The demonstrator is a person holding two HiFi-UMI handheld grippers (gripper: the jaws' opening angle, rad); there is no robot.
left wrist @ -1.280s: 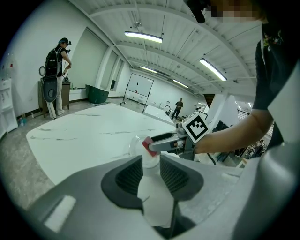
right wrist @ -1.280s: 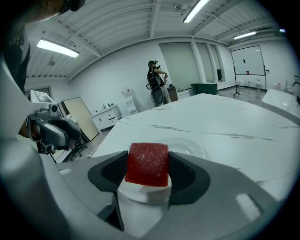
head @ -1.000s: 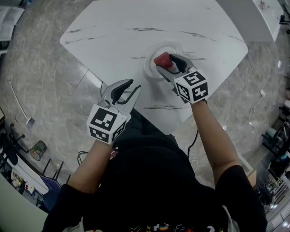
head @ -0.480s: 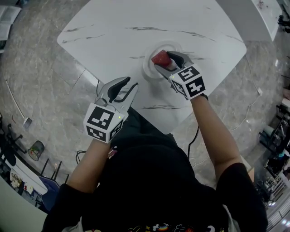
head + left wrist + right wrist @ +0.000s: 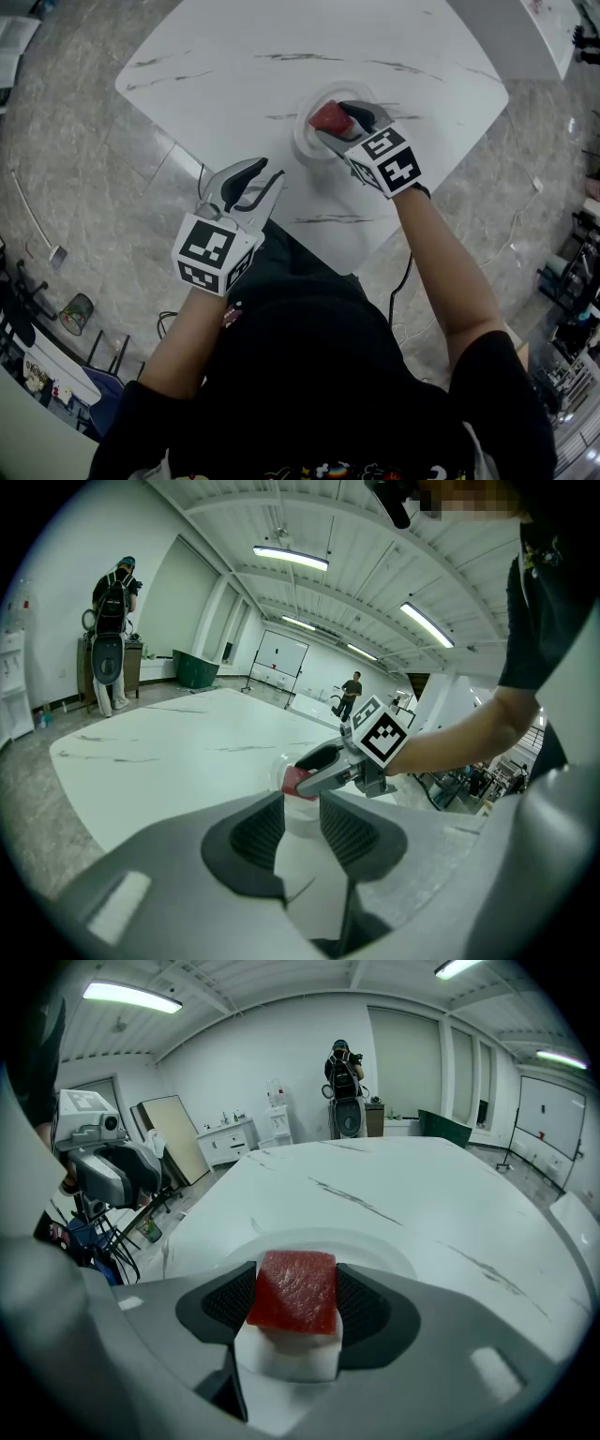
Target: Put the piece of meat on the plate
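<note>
Meat piece (image 5: pixel 292 1290) is pinched by its sides in the right gripper (image 5: pixel 339 122) above the plate (image 5: pixel 305 142), upper centre; it is judged soft, light and slippery. Left gripper (image 5: pixel 255 185) is kept empty, jaws parted.

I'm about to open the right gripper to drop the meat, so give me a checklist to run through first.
1. Grip on the meat: ok, the right gripper has its jaws shut on both sides of it.
2. Meat over the plate: ok, the rim shows around it.
3. Meat resting on the plate: cannot tell, the gap beneath is hidden.
4. Landing spot free: ok, as far as the plate shows.
5. Left gripper out of the way: ok, open, empty, near the table edge, apart from the plate.
</note>
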